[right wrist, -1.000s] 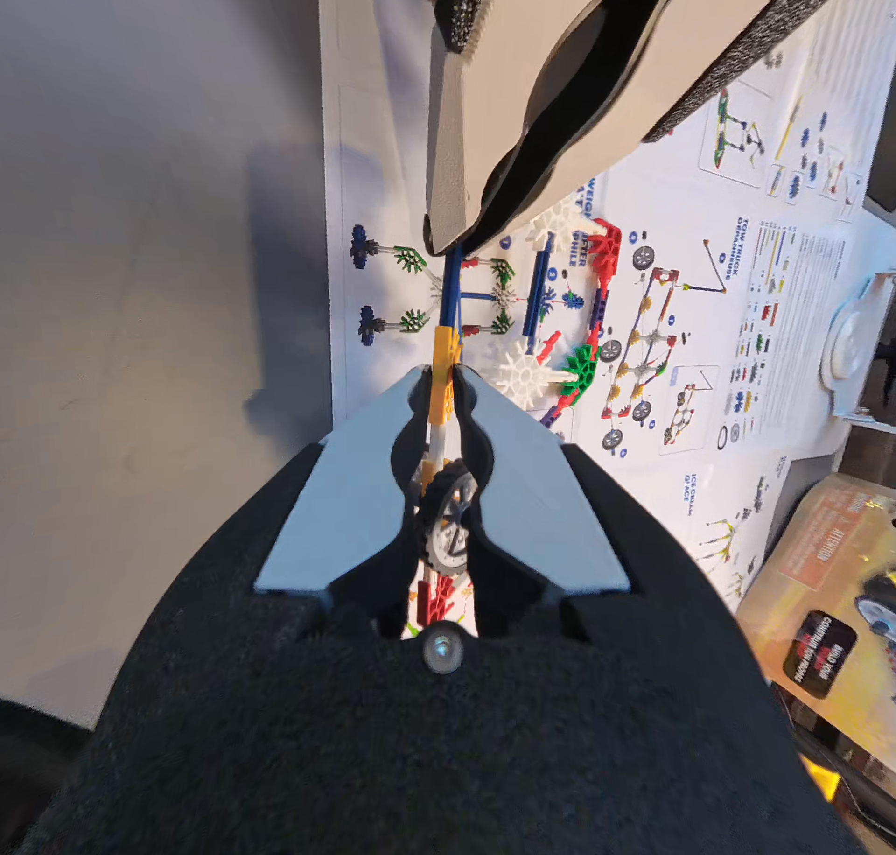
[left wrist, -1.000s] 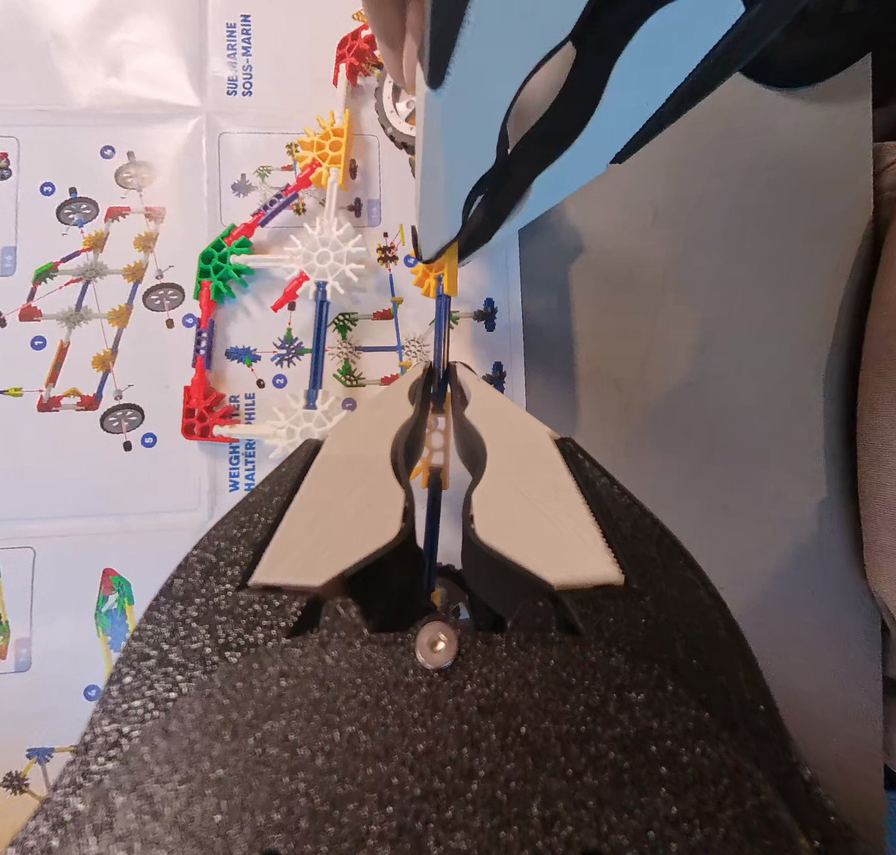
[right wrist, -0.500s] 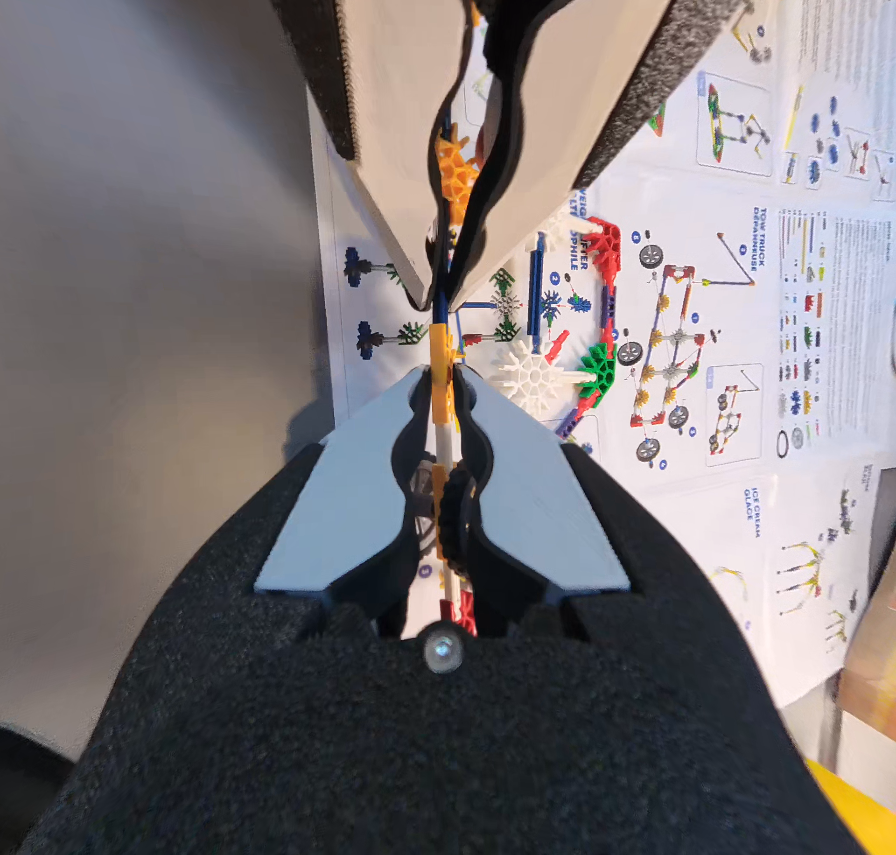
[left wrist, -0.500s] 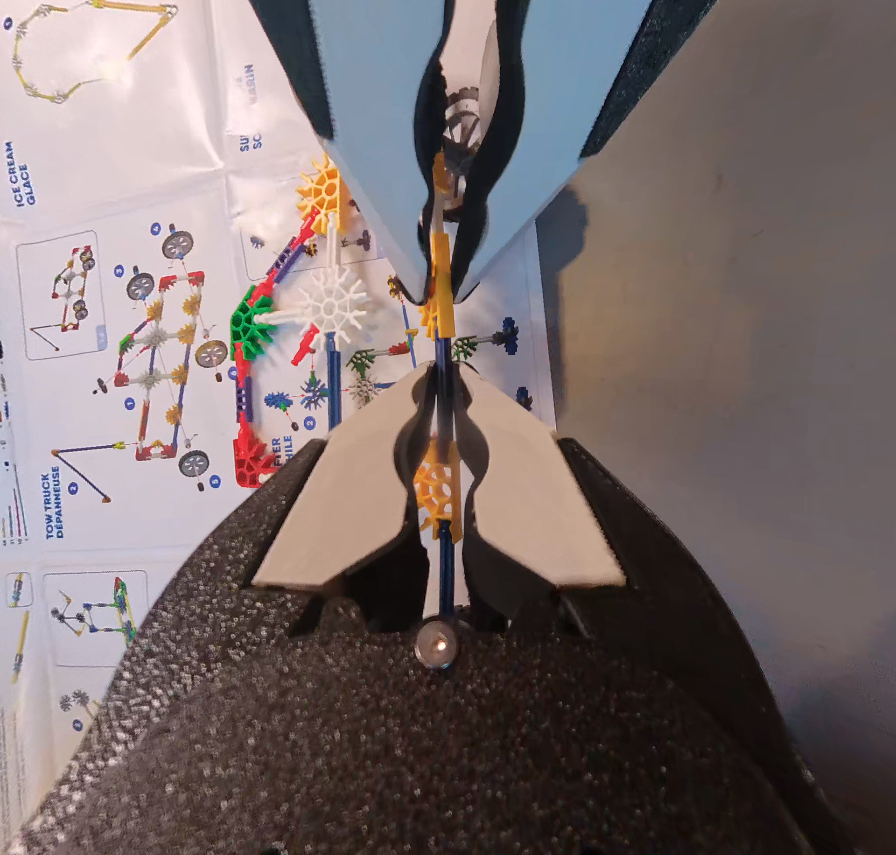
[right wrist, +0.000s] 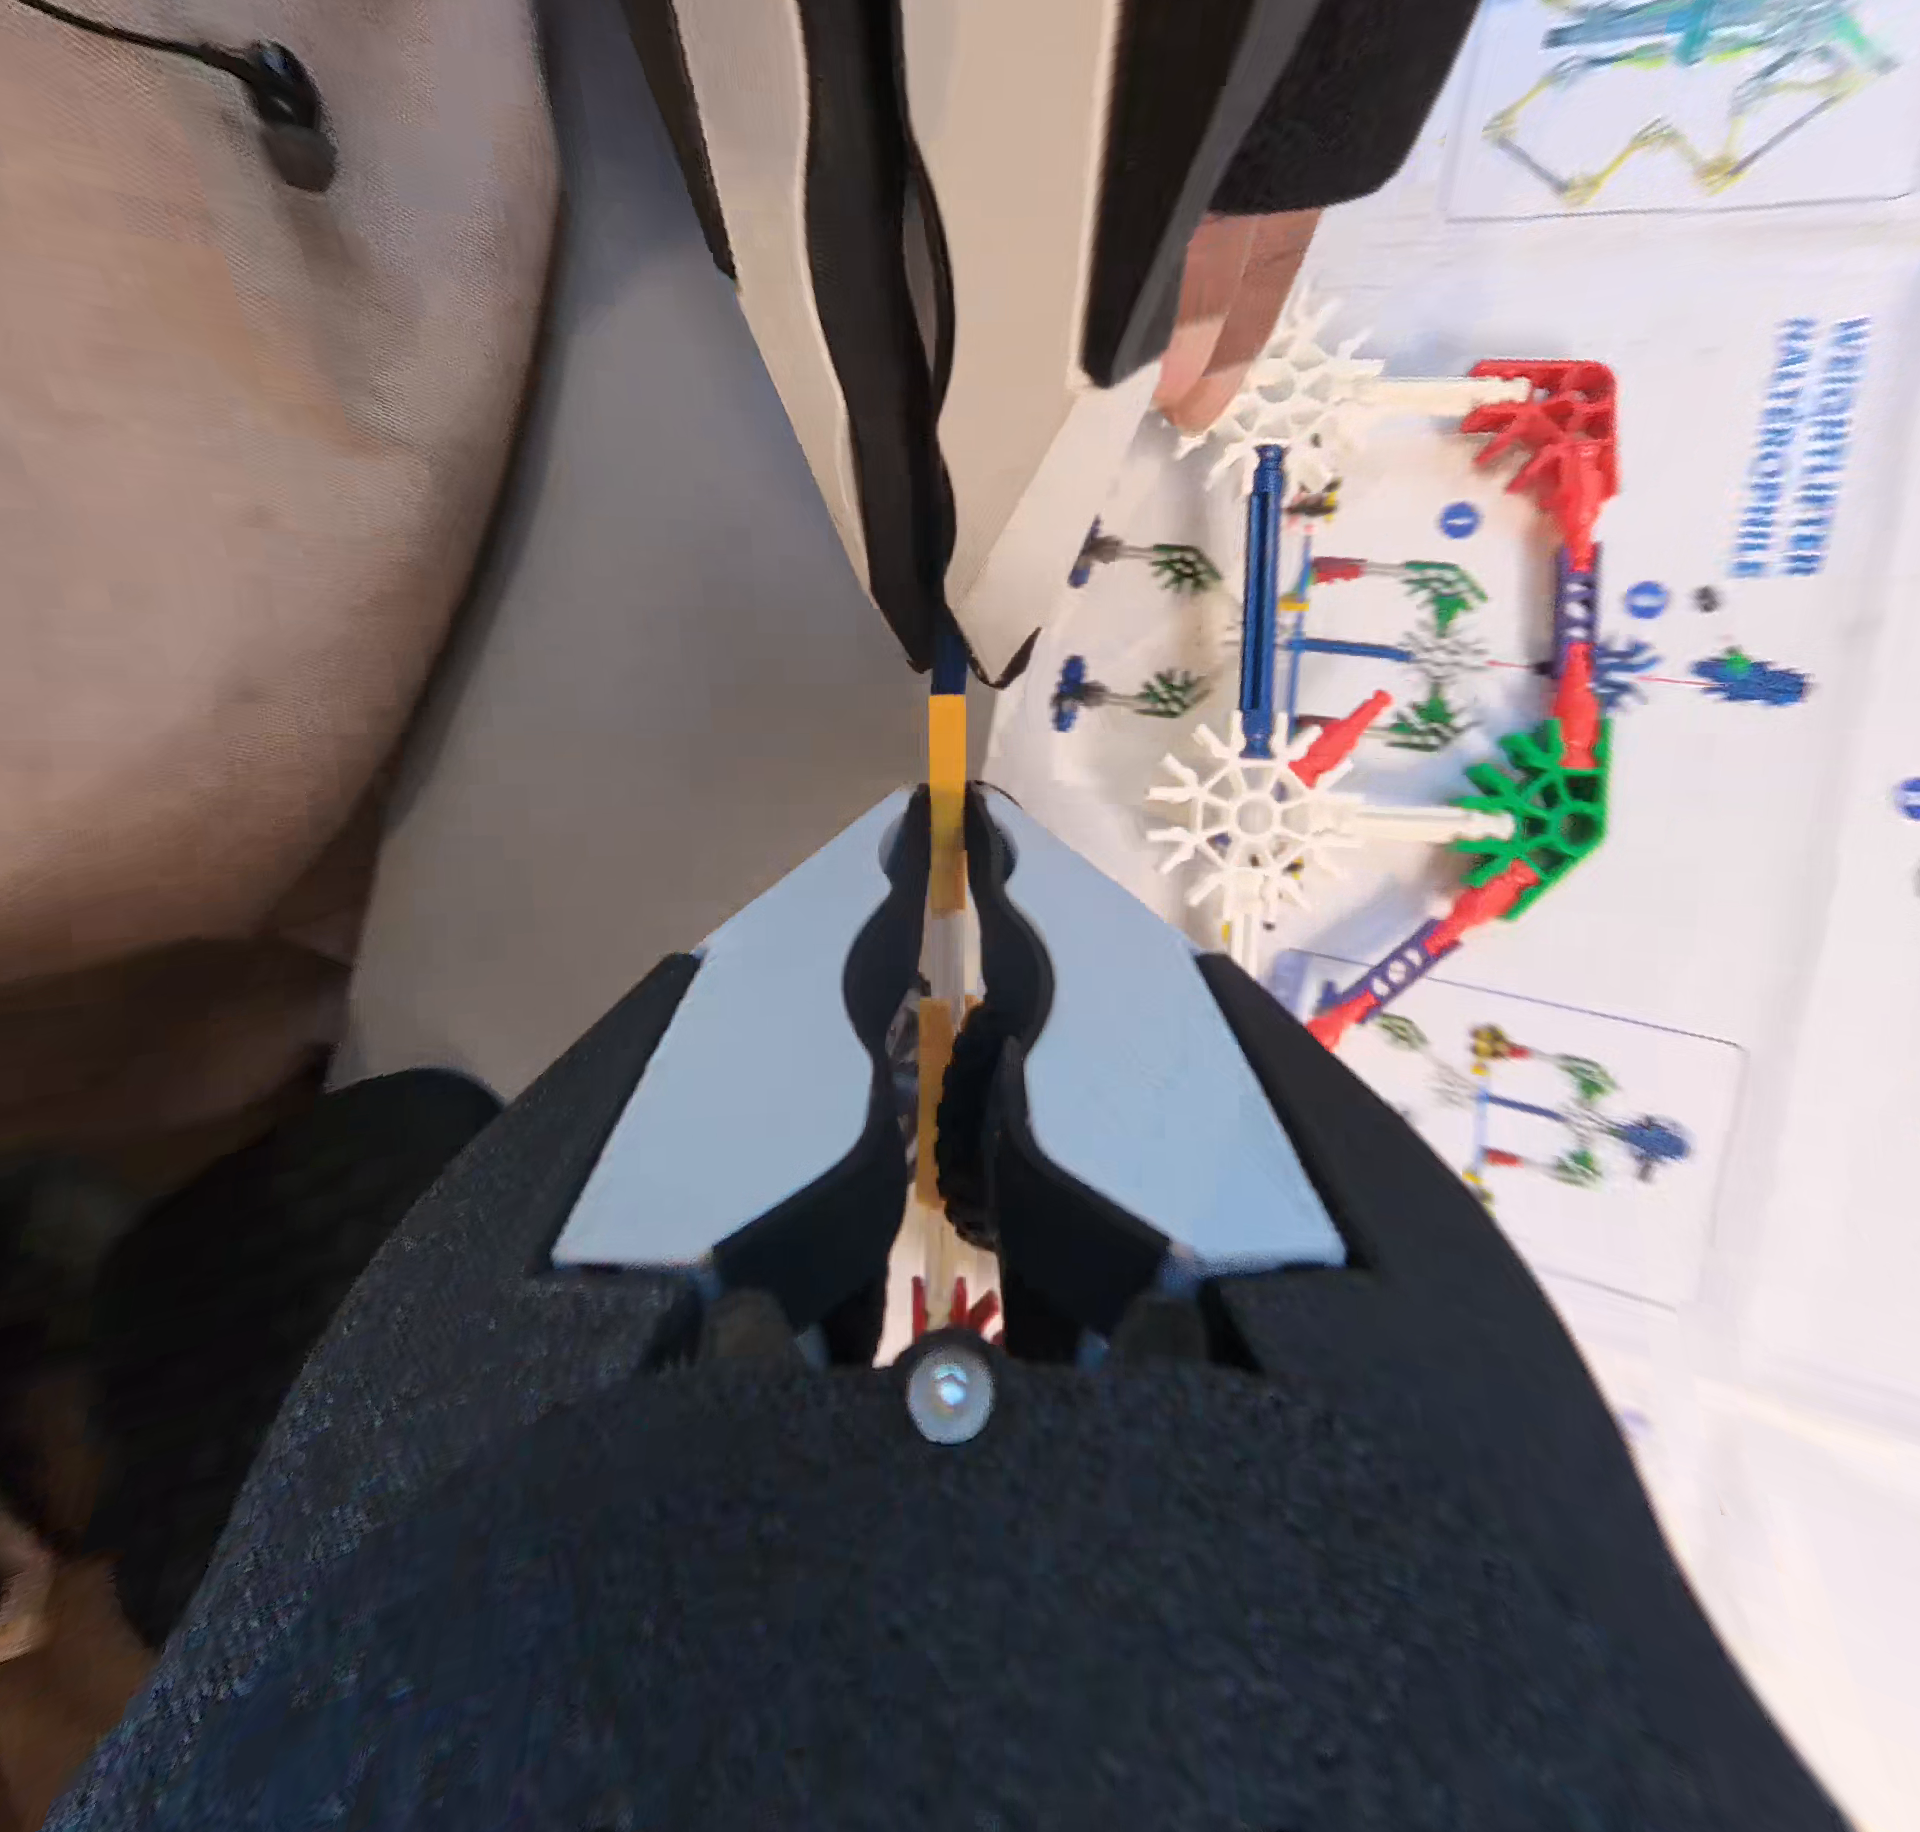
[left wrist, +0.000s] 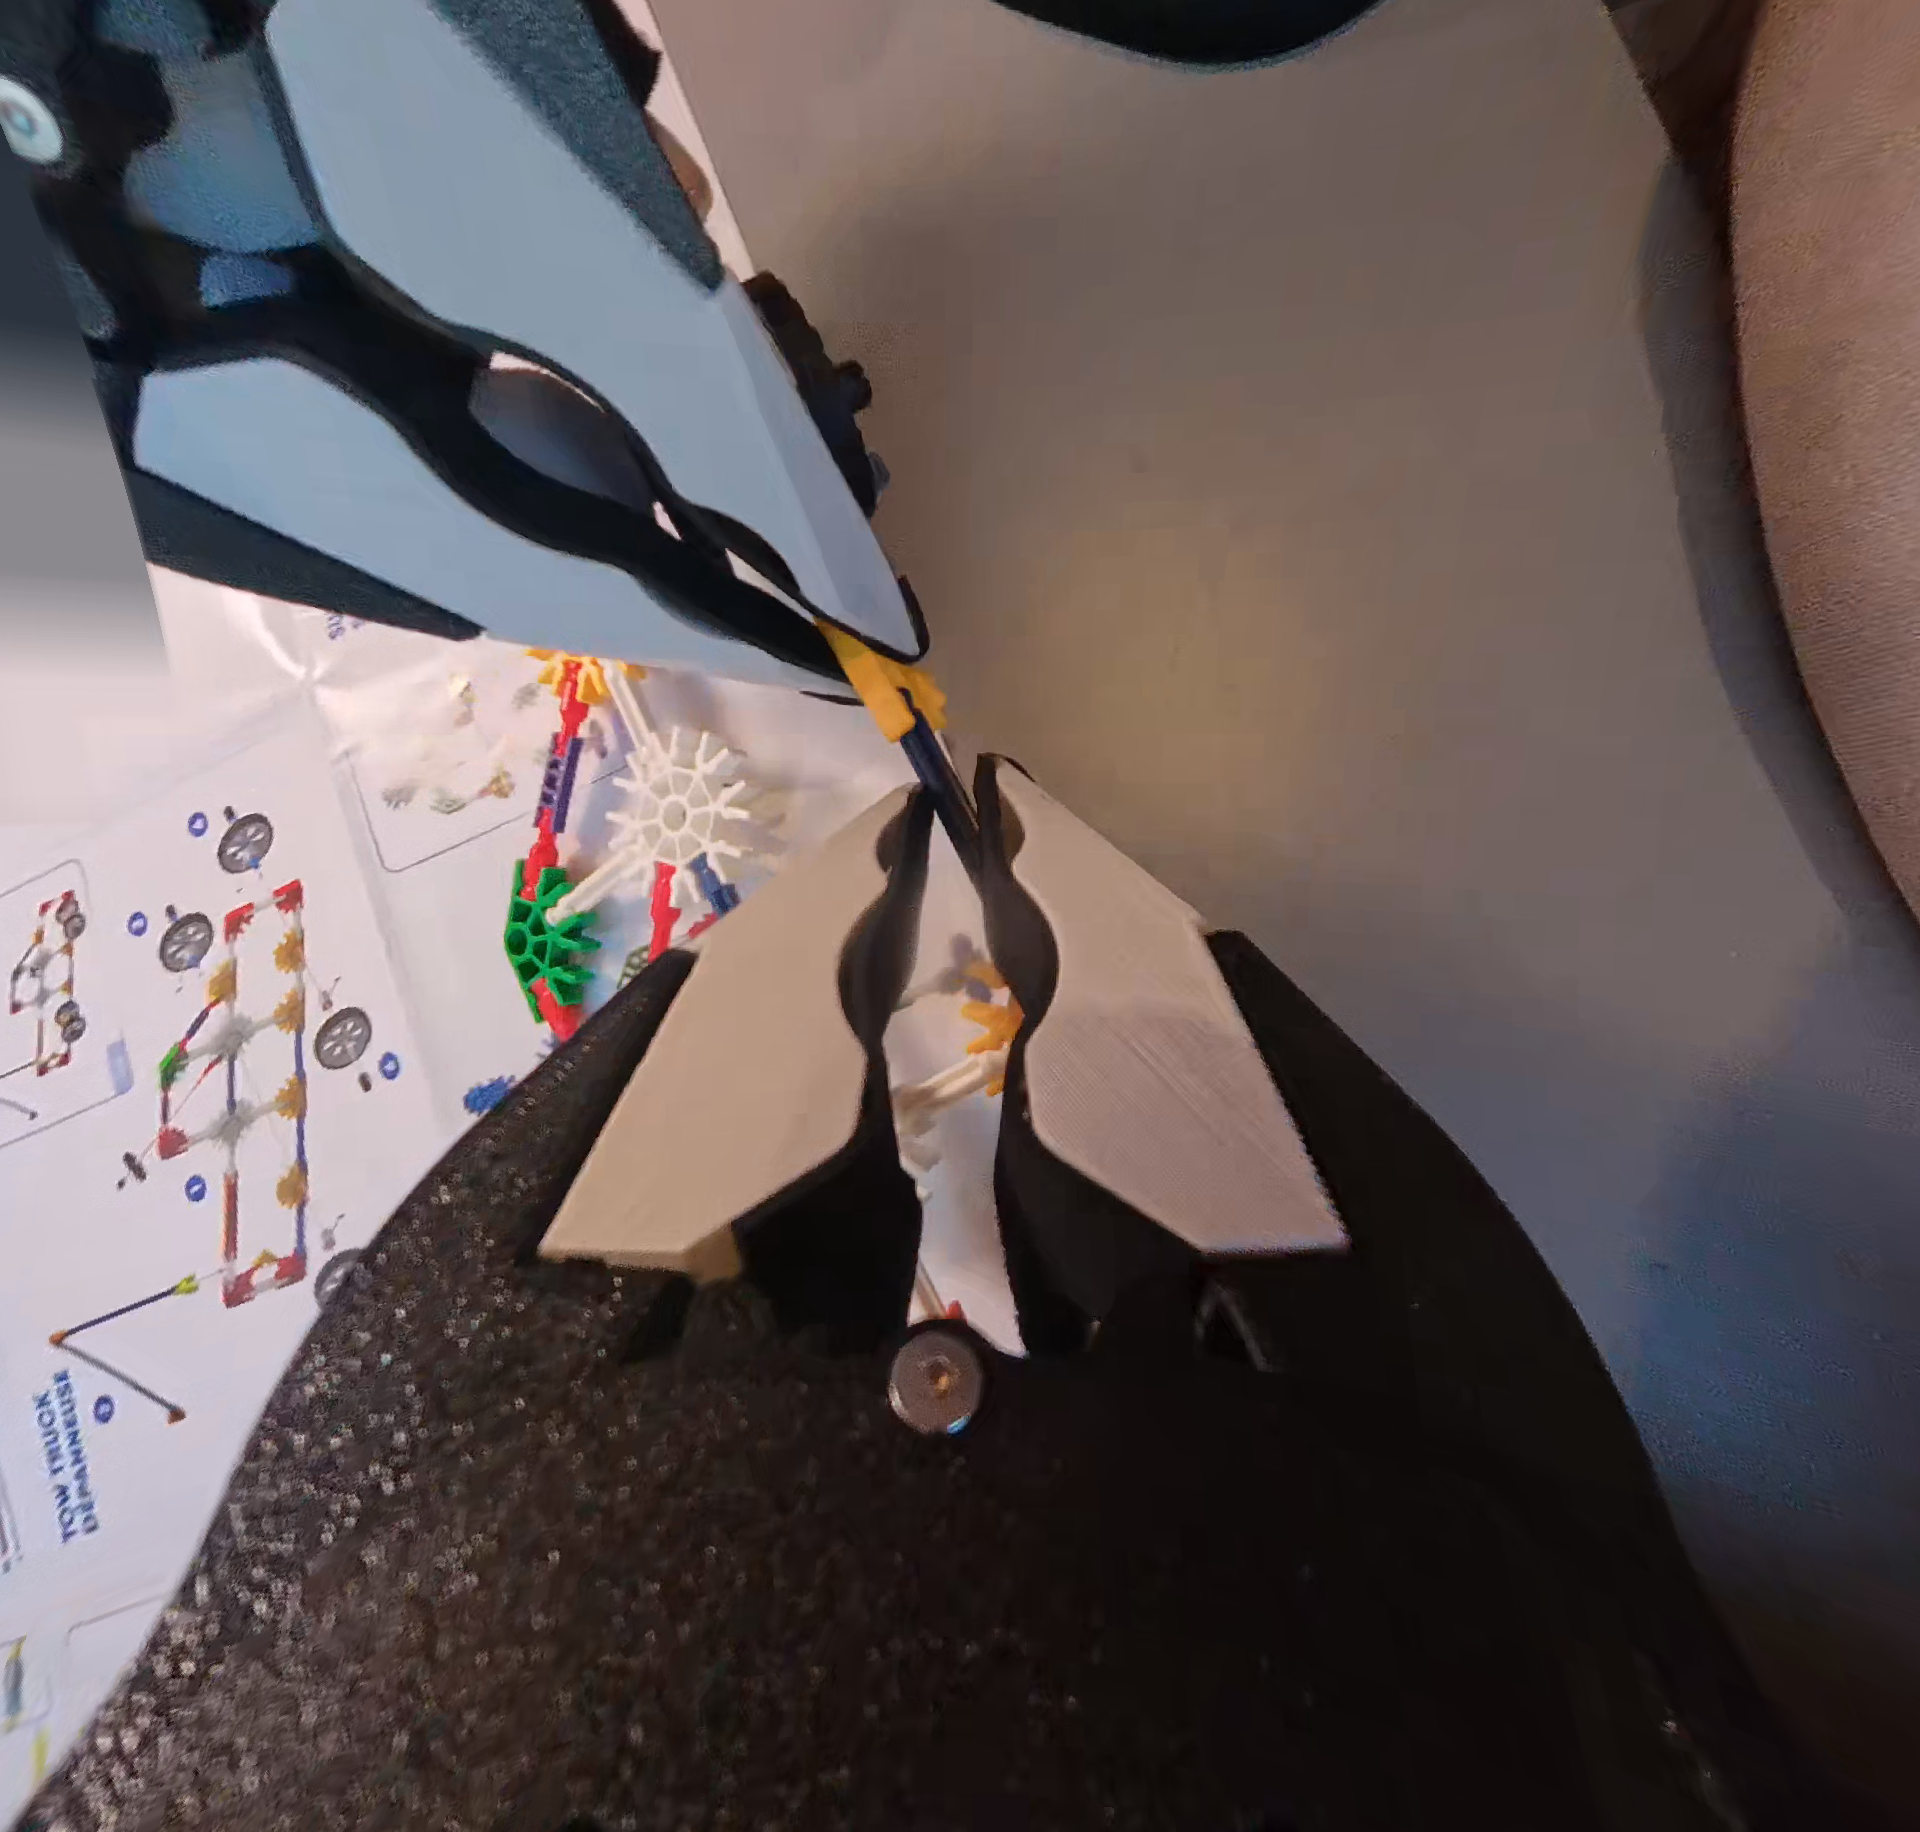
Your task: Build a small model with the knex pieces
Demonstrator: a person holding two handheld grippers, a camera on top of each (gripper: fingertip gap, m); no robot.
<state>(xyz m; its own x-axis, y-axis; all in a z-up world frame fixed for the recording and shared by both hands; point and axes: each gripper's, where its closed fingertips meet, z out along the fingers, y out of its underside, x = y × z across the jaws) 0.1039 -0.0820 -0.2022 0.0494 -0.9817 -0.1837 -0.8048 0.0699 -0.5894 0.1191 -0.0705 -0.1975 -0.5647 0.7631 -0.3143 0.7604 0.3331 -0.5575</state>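
At frame centre the left gripper (left wrist: 954, 783) pinches a dark blue rod (left wrist: 938, 774) between its fingertips. The rod's far end plugs into a yellow connector (right wrist: 947, 743), clamped at the right gripper (right wrist: 943, 803) tips; a black wheel (right wrist: 968, 1117) sits between its fingers, above the instruction sheet (right wrist: 1714, 847).

The 2 grippers meet tip to tip, left gripper (left wrist: 951, 795) facing right gripper (right wrist: 940, 806); bare grey table (left wrist: 1299, 535) lies open beside them, the toy model (right wrist: 1351, 795) crowds the other side.
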